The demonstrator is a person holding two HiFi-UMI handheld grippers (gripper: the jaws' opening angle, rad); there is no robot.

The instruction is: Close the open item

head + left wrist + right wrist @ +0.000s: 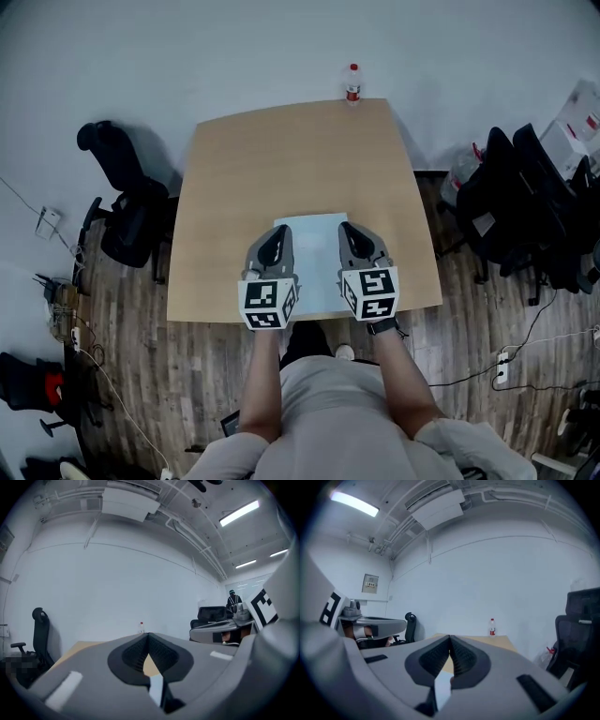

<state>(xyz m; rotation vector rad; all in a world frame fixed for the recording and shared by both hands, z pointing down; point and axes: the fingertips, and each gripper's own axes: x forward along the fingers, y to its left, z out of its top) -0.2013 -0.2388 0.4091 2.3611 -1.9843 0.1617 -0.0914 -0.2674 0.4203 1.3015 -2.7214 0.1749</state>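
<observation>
A pale, flat rectangular item [314, 267] lies on the wooden table [281, 159] near its front edge; whether it is open I cannot tell. My left gripper [275, 232] hovers over its left part and my right gripper [352, 229] over its right part. In the left gripper view the left gripper [148, 637] has its jaws pressed together with nothing between them. The right gripper [450, 640] looks the same in the right gripper view. A strip of the pale item [442, 686] shows below the jaws.
A clear bottle with a red cap [352, 83] stands at the table's far edge, also seen as the bottle [141, 626] and the bottle [492, 626]. Black office chairs stand left [127, 202] and right [525, 197]. Cables lie on the floor [94, 356].
</observation>
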